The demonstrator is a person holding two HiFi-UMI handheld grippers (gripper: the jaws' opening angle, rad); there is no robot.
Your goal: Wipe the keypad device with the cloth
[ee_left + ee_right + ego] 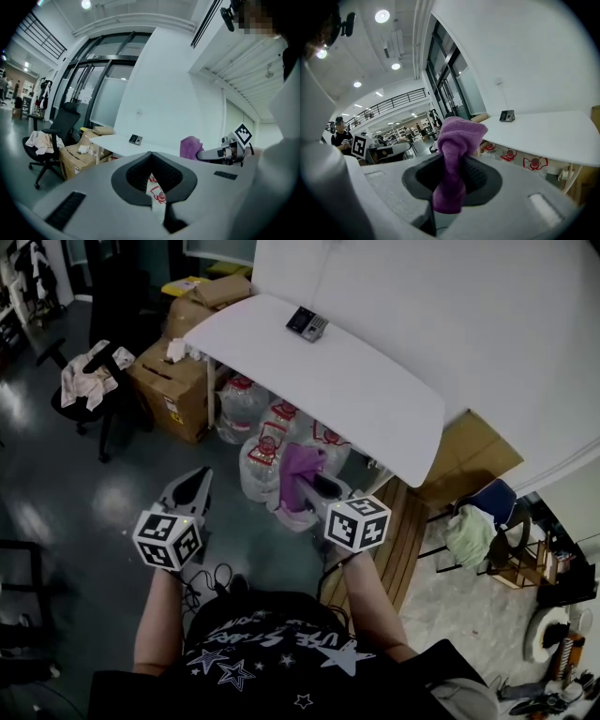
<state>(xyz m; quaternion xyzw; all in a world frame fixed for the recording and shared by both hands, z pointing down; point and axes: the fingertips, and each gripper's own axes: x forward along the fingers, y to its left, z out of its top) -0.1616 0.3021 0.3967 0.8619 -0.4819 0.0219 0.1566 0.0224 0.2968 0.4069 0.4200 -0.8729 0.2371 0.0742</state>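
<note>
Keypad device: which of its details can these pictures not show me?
- Keys and screen of the keypad device: too small in all three views.
- Dirt or stains on it: too small; head view is dim.
- Its far side: hidden by its own body, head view.

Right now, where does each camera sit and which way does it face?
Head view: on the person's head, facing steeply down; shows forearms, left gripper, right gripper.
Left gripper view: on left gripper, along its shut jaws toward the white table.
Right gripper view: on right gripper, along jaws shut on the cloth, same table.
Shared: all three show the keypad device.
</note>
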